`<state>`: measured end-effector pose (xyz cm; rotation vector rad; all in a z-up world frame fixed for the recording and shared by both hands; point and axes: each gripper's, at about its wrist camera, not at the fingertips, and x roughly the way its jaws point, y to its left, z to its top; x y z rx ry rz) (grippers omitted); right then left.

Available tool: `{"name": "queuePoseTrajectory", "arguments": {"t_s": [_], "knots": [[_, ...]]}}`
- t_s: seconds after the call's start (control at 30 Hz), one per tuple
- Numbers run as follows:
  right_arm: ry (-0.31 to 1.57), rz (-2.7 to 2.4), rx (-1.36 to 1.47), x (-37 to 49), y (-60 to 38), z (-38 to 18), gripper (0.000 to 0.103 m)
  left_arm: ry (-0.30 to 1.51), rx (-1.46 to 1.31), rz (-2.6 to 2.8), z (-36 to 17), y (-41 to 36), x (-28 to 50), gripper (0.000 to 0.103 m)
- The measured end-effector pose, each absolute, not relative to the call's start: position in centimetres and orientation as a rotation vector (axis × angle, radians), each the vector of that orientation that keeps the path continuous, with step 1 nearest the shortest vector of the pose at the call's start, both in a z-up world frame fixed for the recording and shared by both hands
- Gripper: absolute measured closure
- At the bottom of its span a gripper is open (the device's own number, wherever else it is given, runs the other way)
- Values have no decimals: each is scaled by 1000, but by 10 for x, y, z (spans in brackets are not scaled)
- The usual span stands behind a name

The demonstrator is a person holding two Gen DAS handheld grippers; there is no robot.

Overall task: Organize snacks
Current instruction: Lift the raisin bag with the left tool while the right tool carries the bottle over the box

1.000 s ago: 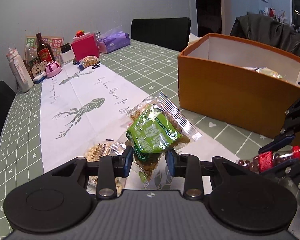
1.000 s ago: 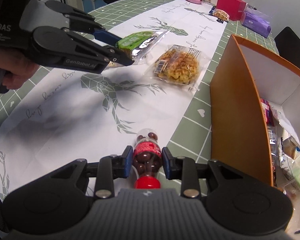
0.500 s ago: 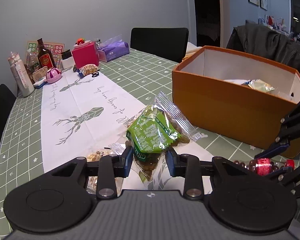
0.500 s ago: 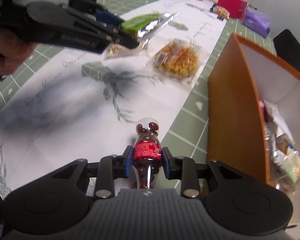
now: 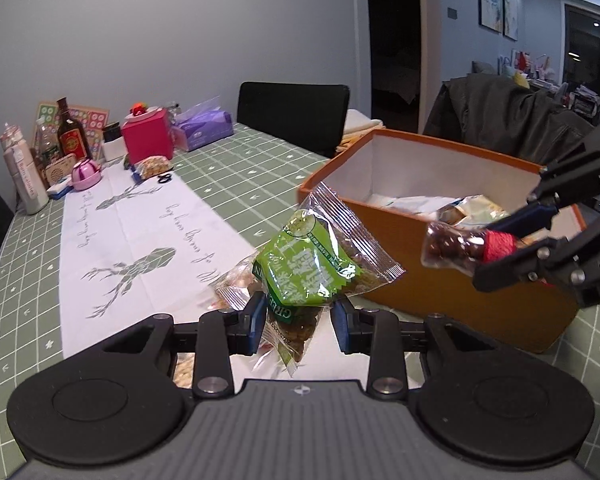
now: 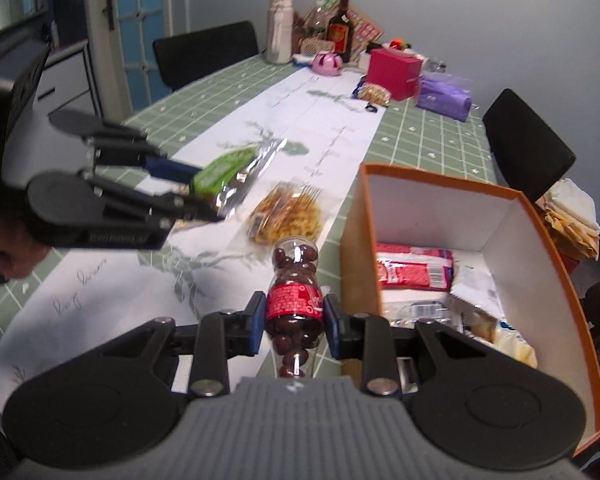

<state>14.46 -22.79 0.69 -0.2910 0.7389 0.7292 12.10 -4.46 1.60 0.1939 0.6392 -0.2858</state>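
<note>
Green snack packet [image 5: 305,270] (print unreadable), red-labelled candy bottle [image 6: 295,300] held.

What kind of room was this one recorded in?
Most likely a home dining room: a long table under a green checked tablecloth, black dining chairs around it, and framed pictures on the wall of the living space beyond.

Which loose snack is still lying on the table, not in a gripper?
The clear-wrapped waffle pack, flat on the white runner beside the orange box. The green packet and the chocolate-ball bottle are each gripped.
</note>
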Motion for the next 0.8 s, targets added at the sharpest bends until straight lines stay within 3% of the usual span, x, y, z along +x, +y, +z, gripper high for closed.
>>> {"name": "queuePoseTrajectory", "arguments": {"t_s": [0.8], "knots": [[690, 470, -41, 177, -345, 23, 74, 539, 205, -469, 36, -159, 150, 64]]}}
